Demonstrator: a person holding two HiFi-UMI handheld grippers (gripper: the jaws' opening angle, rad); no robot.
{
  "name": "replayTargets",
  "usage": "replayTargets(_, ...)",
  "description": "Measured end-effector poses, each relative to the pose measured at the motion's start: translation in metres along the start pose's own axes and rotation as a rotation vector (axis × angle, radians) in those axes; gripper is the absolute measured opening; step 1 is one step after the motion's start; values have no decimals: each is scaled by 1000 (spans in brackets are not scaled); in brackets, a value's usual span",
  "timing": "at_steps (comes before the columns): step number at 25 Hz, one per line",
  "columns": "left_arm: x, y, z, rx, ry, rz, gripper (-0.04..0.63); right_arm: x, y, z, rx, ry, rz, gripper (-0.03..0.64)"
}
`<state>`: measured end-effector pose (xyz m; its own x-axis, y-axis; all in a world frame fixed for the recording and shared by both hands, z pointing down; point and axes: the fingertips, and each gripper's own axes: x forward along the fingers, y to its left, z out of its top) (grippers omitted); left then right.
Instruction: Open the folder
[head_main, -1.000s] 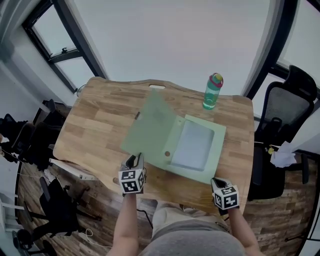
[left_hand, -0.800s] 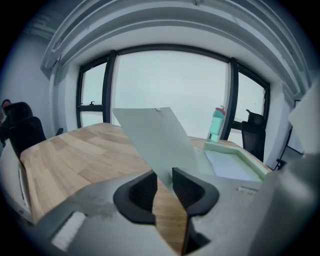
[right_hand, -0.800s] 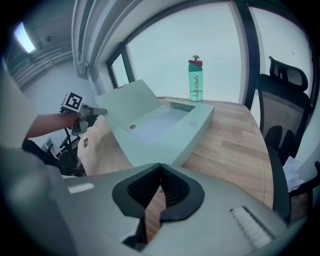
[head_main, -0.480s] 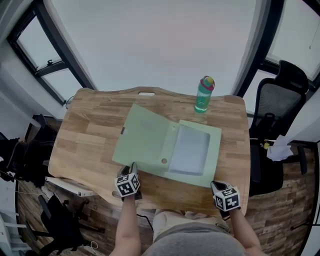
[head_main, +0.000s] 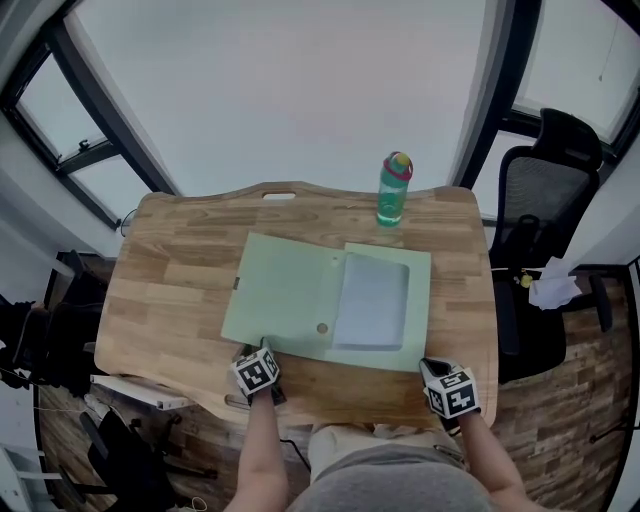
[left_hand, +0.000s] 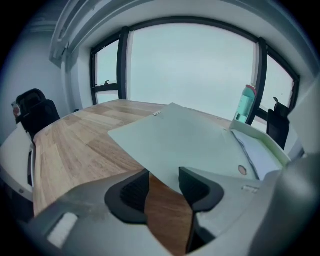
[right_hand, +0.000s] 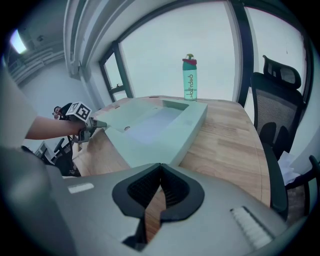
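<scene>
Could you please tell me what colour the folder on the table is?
Pale green; the folder shows best in the head view.

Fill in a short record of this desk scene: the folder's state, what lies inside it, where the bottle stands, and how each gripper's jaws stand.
folder: pale green folder, lying open on the wooden table
inside: pale sheets in its right half
bottle: green bottle, upright at the table's far edge, apart from the folder
left gripper: left gripper at the cover's near corner; jaws apart, just been opening, nothing pinched between them
right gripper: right gripper by the table's near right edge; jaws together, empty
</scene>
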<state>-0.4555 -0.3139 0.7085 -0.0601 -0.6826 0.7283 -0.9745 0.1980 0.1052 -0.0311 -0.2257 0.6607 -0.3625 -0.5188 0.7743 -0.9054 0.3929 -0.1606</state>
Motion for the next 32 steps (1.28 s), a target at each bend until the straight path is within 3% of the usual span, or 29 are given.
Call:
replayTargets(7,-1,4,2,-41,-24,24,219,1,0,1,2,-10,-6,3)
replayTargets(17,-38,-5,22,-104,-211,-36,221,0,1,0,-10,-39,2,3)
replayTargets(26,-102,-42,34,-120,-336,-81,220,-2,0,0,-11,-76,33,3)
replayTargets(32,-156,-91,21,-125,-409,-177,219,-12,15,2,-84,-109,82,3)
